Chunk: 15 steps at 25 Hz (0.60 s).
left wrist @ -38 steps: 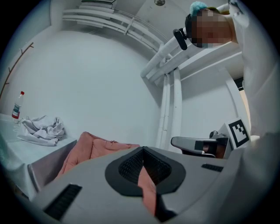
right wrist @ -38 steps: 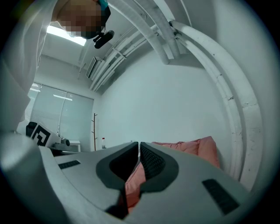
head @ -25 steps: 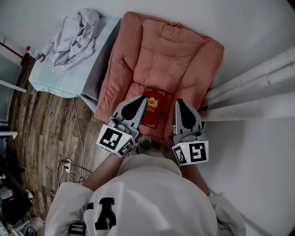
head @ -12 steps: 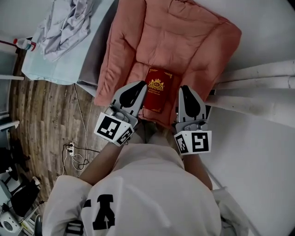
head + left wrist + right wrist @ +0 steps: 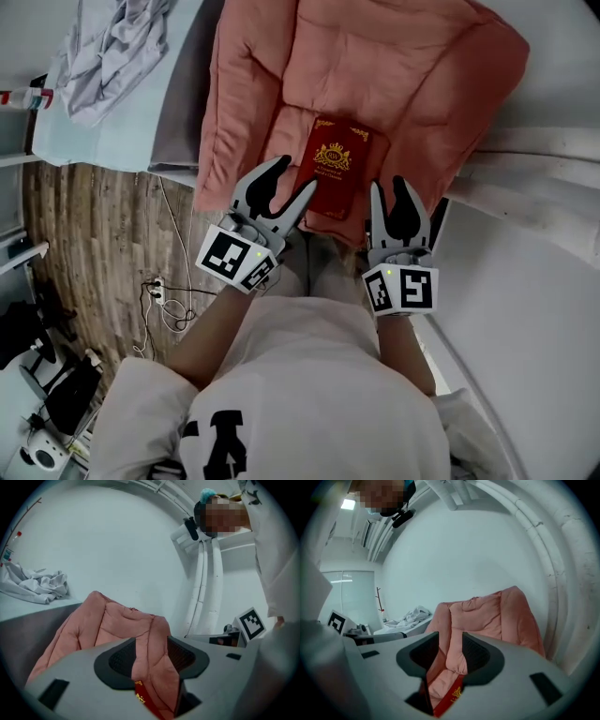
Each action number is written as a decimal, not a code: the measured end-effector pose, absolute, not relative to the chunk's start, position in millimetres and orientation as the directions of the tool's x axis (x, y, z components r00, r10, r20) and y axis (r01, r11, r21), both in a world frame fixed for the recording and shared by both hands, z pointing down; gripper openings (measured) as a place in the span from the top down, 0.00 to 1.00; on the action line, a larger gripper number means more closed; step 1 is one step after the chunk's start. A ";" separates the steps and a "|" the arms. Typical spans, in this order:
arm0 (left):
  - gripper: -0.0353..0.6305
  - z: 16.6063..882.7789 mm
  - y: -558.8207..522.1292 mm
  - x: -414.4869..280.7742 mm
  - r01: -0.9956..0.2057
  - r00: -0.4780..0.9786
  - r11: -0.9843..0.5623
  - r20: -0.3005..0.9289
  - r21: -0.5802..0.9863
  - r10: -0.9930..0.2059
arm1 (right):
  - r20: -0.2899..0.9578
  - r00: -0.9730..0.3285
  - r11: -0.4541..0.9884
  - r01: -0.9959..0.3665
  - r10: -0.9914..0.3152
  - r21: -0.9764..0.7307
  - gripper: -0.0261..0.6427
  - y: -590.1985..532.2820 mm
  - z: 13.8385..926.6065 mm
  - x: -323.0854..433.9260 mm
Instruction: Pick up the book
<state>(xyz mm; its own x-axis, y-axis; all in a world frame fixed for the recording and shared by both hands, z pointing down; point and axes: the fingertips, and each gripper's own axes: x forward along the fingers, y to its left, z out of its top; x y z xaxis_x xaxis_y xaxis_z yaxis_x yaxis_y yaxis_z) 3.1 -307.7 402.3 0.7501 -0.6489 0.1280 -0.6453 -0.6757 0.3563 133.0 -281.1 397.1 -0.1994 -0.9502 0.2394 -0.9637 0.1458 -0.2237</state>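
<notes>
A dark red book point(image 5: 339, 169) with a gold crest lies flat on the near part of a pink quilted cushion point(image 5: 375, 66). My left gripper point(image 5: 297, 173) hovers at the book's near left corner. Its jaws are opening and nothing sits between them. My right gripper point(image 5: 408, 197) is just off the book's near right corner, jaws also opening and empty. In the left gripper view the book point(image 5: 143, 698) shows low in the gap between the jaws of the left gripper point(image 5: 150, 660). In the right gripper view the book point(image 5: 451, 696) lies below the right gripper point(image 5: 450, 656).
Crumpled grey clothing point(image 5: 112, 37) lies on a pale blue surface at the upper left. White pipes point(image 5: 544, 159) run along the wall at the right. A power strip and cables point(image 5: 155, 291) lie on the wooden floor at the left.
Both grippers have sunk toward the book and come up to its near corners. Their jaws, shut before, now stand apart.
</notes>
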 end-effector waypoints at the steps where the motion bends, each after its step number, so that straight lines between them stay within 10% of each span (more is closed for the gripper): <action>1: 0.65 408.8 -308.8 4.3 -0.643 0.751 -0.676 0.125 0.359 -0.649 | 0.251 -0.190 0.135 -0.966 -0.949 -0.220 0.73 -282.6 405.4 134.8; 15: 0.62 516.2 -318.1 9.1 -0.682 0.725 -0.613 0.254 0.400 -0.641 | 0.412 -0.172 0.073 -0.967 -0.895 -0.246 0.69 -282.1 513.9 134.4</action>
<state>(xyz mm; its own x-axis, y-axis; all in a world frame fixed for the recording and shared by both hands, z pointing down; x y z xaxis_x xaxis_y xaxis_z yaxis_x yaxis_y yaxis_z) 9.1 -318.1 516.2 0.7247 -0.6406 0.2539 -0.6817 -0.6125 0.4002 134.4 -282.1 513.9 -0.1725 -0.8949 0.4117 -0.9665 0.0732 -0.2458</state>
